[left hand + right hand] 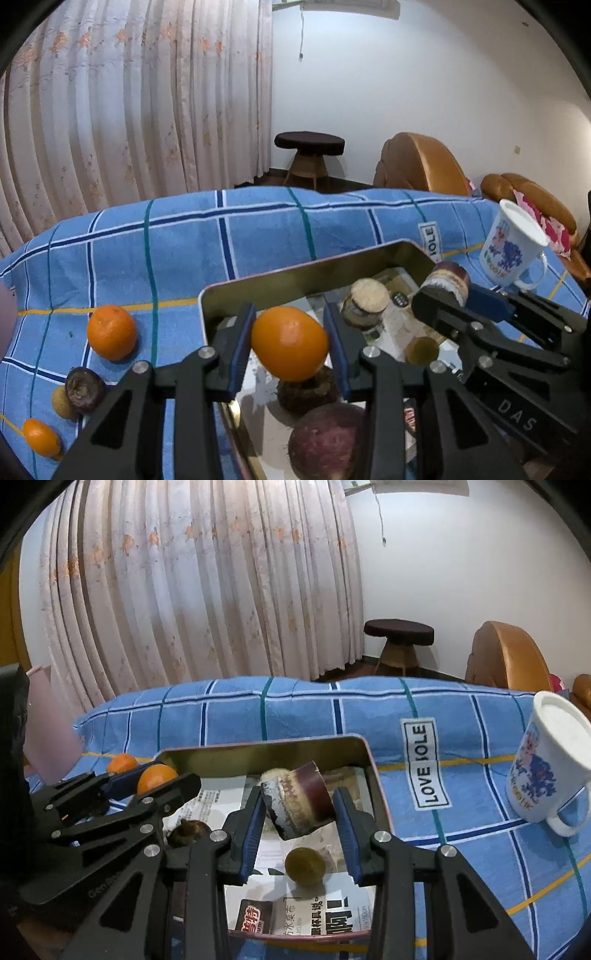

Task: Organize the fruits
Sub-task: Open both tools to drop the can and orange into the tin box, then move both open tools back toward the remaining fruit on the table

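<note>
My left gripper (pixel 290 343) is shut on an orange (pixel 289 342) and holds it above the metal tray (pixel 295 275). My right gripper (pixel 300 818) is shut on a short purple sugarcane piece (pixel 297 800) above the same tray (pixel 258 753). In the tray lie another sugarcane piece (pixel 365 302), a dark round fruit (pixel 306 391), a purple fruit (pixel 328 441) and a small brown-green fruit (pixel 305 866). On the cloth left of the tray lie an orange (pixel 112 331), a mangosteen (pixel 85 389), a longan (pixel 61 402) and a small orange (pixel 41 436).
A white printed mug (pixel 550 764) stands on the blue checked cloth (pixel 295 709) right of the tray. Curtains, a dark stool (pixel 309 144) and brown armchairs (pixel 417 162) are behind the table. Newspaper lines the tray bottom.
</note>
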